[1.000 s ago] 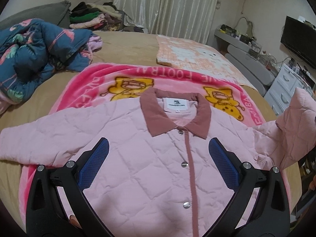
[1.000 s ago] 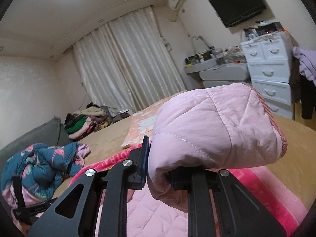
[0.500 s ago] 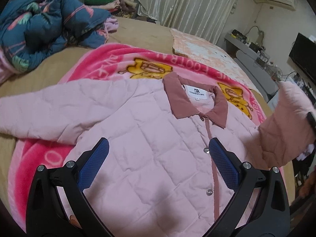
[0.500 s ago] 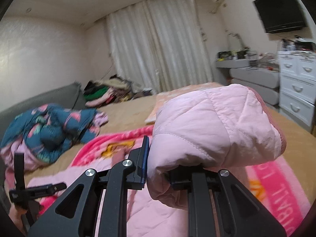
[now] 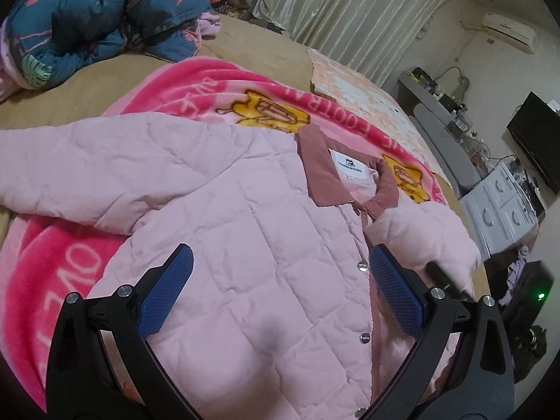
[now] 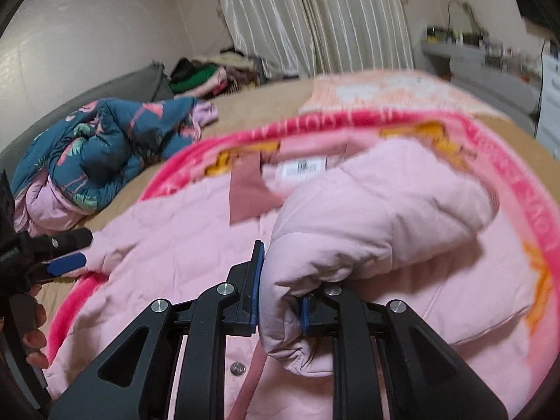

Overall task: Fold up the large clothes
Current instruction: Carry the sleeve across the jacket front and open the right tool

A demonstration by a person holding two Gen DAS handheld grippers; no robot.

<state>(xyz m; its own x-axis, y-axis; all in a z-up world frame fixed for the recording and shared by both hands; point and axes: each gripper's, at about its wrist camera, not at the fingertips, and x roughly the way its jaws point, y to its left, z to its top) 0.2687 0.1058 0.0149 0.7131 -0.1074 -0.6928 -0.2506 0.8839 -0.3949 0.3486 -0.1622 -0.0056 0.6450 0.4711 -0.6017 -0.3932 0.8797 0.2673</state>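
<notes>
My right claw (image 6: 278,297) pinches the pink jacket's sleeve (image 6: 367,224) tight. The jacket (image 5: 245,245) lies flat just below me, its button line running straight ahead. My left claw (image 5: 276,287) is wide open, holding nothing, over the jacket's other half.

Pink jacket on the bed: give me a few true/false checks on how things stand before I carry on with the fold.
1. The right gripper is clamped on a sleeve of the pink jacket. True.
2. The left gripper holds the other sleeve. False: its jaws stand open above the jacket front, empty.
3. The jacket lies on a pink blanket with yellow cartoon figures. True.
4. The jacket's front is unbuttoned and spread open. False: the snaps are closed.
5. The other sleeve lies stretched out flat. True.
</notes>
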